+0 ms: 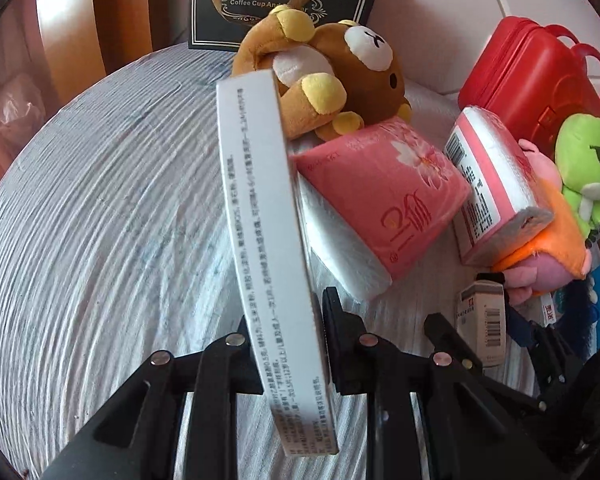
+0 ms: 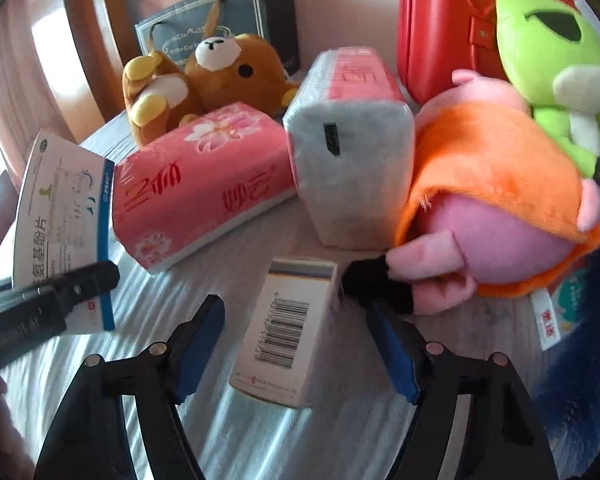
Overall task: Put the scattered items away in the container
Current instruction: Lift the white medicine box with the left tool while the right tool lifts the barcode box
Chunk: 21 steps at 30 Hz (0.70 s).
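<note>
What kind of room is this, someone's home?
Probably a home, perhaps a bedroom: plush toys like the bear and frog lie on a striped cloth beside tissue packs, with a red case behind.

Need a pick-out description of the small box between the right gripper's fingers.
Start at the big red plastic case at the back, then come forward past the pink plush pig in an orange dress. By its black foot lies a small white cardboard box, barcode up, the only carton flat on the tabletop, between the right gripper fingers.
</note>
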### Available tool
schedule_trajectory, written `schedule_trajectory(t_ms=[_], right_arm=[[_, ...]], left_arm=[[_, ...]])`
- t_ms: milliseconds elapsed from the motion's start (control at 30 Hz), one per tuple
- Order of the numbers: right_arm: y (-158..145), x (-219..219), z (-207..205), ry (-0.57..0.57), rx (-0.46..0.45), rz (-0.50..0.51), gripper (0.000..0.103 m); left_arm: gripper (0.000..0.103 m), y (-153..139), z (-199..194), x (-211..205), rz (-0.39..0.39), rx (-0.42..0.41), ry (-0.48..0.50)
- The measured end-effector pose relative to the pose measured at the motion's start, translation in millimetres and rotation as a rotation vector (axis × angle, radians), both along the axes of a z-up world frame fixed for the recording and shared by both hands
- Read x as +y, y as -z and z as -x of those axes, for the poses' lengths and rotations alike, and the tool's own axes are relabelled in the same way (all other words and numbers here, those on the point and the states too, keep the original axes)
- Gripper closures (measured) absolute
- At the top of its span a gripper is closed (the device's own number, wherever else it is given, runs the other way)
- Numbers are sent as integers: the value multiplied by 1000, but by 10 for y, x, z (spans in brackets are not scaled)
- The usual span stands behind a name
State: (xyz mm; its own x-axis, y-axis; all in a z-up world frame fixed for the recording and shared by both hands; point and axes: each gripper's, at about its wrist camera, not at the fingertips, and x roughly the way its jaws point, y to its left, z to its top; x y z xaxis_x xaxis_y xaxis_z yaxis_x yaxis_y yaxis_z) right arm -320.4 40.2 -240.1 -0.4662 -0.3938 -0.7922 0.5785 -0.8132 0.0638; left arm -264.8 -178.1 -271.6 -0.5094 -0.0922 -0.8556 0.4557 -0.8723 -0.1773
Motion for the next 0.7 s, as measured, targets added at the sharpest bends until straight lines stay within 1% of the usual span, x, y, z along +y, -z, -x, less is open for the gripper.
schedule_trajectory(t_ms=[33, 100, 167, 200, 233, 267, 300, 433, 500, 567, 600, 667, 700], right_arm=[[3, -8, -10, -7, 7, -5, 25], [-2, 10, -7, -10, 2, 3, 24], [-15, 43, -1, -12, -4, -3, 28], [-28, 59, -5, -8, -3, -18, 40], [-45, 89, -12, -6, -5, -22, 61], [-59, 121, -18, -4, -12, -22, 68], [-69, 161, -24, -2, -23, -25, 73], [-160, 363, -92, -6, -61, -9, 73], [-290, 466, -188, -15, -60, 22, 73], [-495, 578, -337, -42, -40, 42, 73], [-581, 595, -319, -54, -30, 51, 73], [-775, 326, -434, -79, 2, 75, 73], [-842, 267, -585, -86, 17, 84, 73]], left_arm=[[82, -15, 13, -19, 2, 11, -4], [82, -61, 9, -48, 14, 41, -4], [83, -106, -9, -65, 34, 27, -11], [84, -123, -36, -43, 47, 18, -10], [86, -142, -69, -13, 55, 9, -5], [86, -162, -98, 22, 57, 2, 4], [86, -185, -141, 66, 61, -7, 13], [86, -326, -394, 305, 59, -21, 41], [86, -431, -529, 412, 59, -20, 51], [86, -605, -709, 593, 66, -6, 58], [86, -699, -793, 668, 71, 6, 63], [86, -941, -971, 868, 94, 37, 69], [86, -1038, -1039, 917, 105, 51, 70]])
